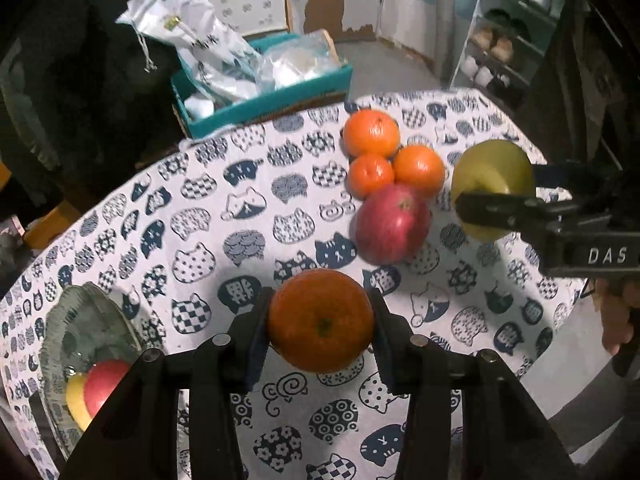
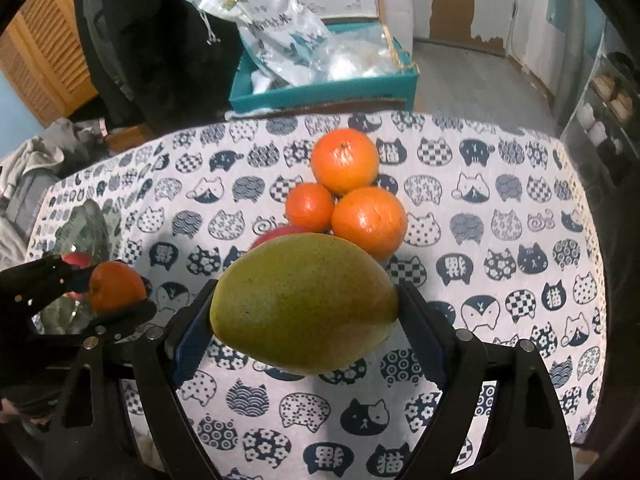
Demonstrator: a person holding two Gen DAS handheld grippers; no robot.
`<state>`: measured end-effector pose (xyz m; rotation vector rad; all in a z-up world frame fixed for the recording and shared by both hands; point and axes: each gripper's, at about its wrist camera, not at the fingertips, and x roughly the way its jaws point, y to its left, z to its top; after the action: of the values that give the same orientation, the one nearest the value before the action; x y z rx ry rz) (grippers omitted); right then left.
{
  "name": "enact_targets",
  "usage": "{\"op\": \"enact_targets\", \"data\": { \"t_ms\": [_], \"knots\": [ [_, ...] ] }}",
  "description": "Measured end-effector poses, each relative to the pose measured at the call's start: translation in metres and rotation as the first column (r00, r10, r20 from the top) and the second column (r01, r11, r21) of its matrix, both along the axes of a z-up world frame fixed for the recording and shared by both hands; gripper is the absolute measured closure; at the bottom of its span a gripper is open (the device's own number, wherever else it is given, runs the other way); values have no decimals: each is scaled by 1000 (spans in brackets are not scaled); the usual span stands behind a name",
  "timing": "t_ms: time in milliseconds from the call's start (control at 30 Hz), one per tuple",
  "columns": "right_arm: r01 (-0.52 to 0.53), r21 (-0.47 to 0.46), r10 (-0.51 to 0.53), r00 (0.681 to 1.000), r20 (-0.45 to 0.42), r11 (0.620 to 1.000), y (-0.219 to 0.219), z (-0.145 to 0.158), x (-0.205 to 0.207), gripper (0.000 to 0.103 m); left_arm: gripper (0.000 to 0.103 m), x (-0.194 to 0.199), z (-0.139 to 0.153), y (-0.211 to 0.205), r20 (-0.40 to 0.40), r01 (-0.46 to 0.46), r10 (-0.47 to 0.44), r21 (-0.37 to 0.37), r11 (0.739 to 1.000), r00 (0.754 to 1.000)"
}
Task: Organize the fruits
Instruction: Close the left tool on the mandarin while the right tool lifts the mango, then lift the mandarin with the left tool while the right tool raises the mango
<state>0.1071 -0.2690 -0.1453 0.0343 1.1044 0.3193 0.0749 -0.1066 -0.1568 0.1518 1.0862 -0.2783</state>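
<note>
My left gripper (image 1: pixel 321 320) is shut on an orange (image 1: pixel 320 320) and holds it above the cat-print tablecloth (image 1: pixel 224 216). The same orange (image 2: pixel 117 287) shows at the left of the right wrist view, between the left gripper's fingers. My right gripper (image 2: pixel 306 304) is shut on a green mango (image 2: pixel 304 302), lifted off the table; that mango (image 1: pixel 494 178) also appears at the right of the left wrist view. Three oranges (image 1: pixel 372 133) and a red apple (image 1: pixel 392 229) lie clustered on the cloth. A glass bowl (image 1: pixel 72 320) at lower left holds a red apple (image 1: pixel 105 384) and a yellow fruit (image 1: pixel 76 398).
A teal box (image 1: pixel 276 100) stuffed with plastic bags stands beyond the table's far edge. A shelf unit (image 1: pixel 504 52) with jars is at the back right. A person's hand (image 1: pixel 618 320) grips the right tool. Clothes (image 2: pixel 36 164) pile up at the left.
</note>
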Motion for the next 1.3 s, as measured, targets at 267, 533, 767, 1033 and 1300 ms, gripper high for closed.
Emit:
{"op": "enact_targets", "data": {
  "t_ms": [267, 533, 767, 1033, 1300],
  "knots": [
    [-15, 31, 12, 996, 90, 999, 11, 40, -4, 18, 57, -3, 33, 9, 74, -32, 35, -37, 999, 997],
    [-54, 52, 43, 980, 194, 997, 25, 84, -9, 81, 57, -9, 59, 17, 116, -42, 51, -82, 996, 992],
    [-1, 73, -2, 999, 35, 997, 14, 51, 15, 70, 57, -4, 34, 31, 63, -90, 95, -70, 993, 993],
    [78, 76, -65, 984, -165, 994, -11, -8, 1, 39, 57, 0, -7, 40, -24, -111, 111, -24, 994, 994],
    [92, 27, -84, 974, -212, 995, -19, -51, 7, 26, 57, 4, -24, 23, -63, -83, 83, -2, 997, 995]
  ]
}}
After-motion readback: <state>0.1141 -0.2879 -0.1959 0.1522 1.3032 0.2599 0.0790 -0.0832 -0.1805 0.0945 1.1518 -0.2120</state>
